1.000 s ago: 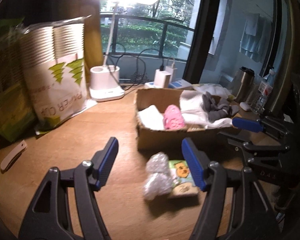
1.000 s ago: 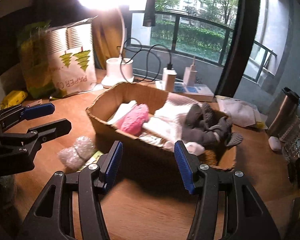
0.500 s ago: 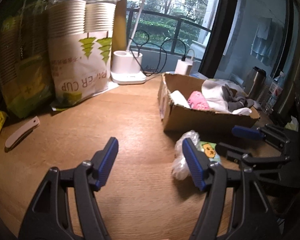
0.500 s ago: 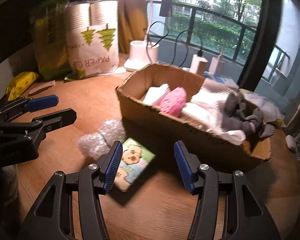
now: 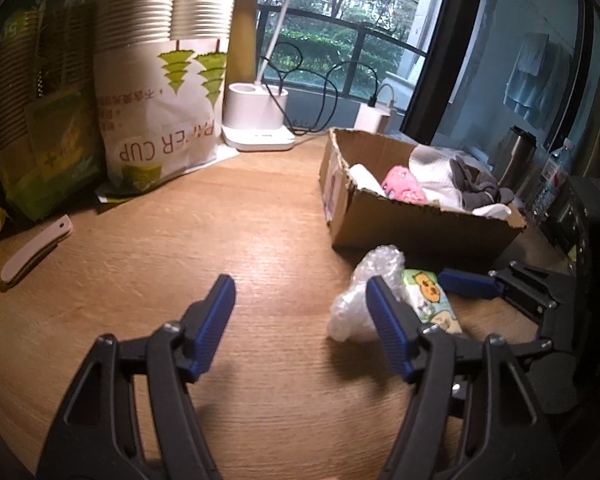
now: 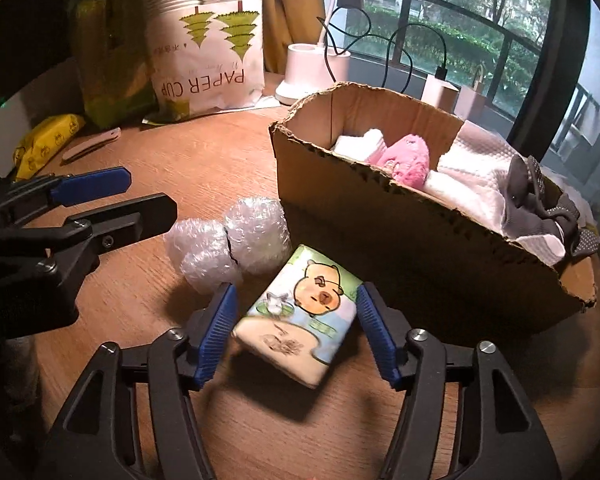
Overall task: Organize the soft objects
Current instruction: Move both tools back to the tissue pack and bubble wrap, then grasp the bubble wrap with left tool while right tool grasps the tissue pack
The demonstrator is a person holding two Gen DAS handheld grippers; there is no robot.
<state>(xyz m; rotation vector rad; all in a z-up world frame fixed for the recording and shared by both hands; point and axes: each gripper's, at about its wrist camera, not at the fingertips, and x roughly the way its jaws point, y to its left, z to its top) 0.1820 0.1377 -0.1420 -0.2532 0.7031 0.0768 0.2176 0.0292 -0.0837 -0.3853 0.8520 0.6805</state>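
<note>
A tissue pack with a cartoon capybara (image 6: 306, 312) lies on the wooden table, between the open jaws of my right gripper (image 6: 296, 312). Two bubble-wrap balls (image 6: 230, 240) lie just left of it. A cardboard box (image 6: 400, 224) behind holds a pink plush (image 6: 408, 158), white cloths and grey socks (image 6: 540, 196). My left gripper (image 5: 300, 308) is open and empty over bare table, left of the bubble wrap (image 5: 364, 292) and the pack (image 5: 432, 300). The box also shows in the left wrist view (image 5: 416, 224).
A bag of paper cups (image 5: 164, 80) and a green bag stand at the back left. A white lamp base (image 5: 258, 120) with cables stands behind. A pale folding knife (image 5: 34, 254) and a yellow packet (image 6: 46, 142) lie at the left. A steel flask (image 5: 514, 156) stands far right.
Both grippers have drawn back and moved left from the box. My right gripper has come down around the tissue pack. My left gripper's view swung left, away from the bubble wrap.
</note>
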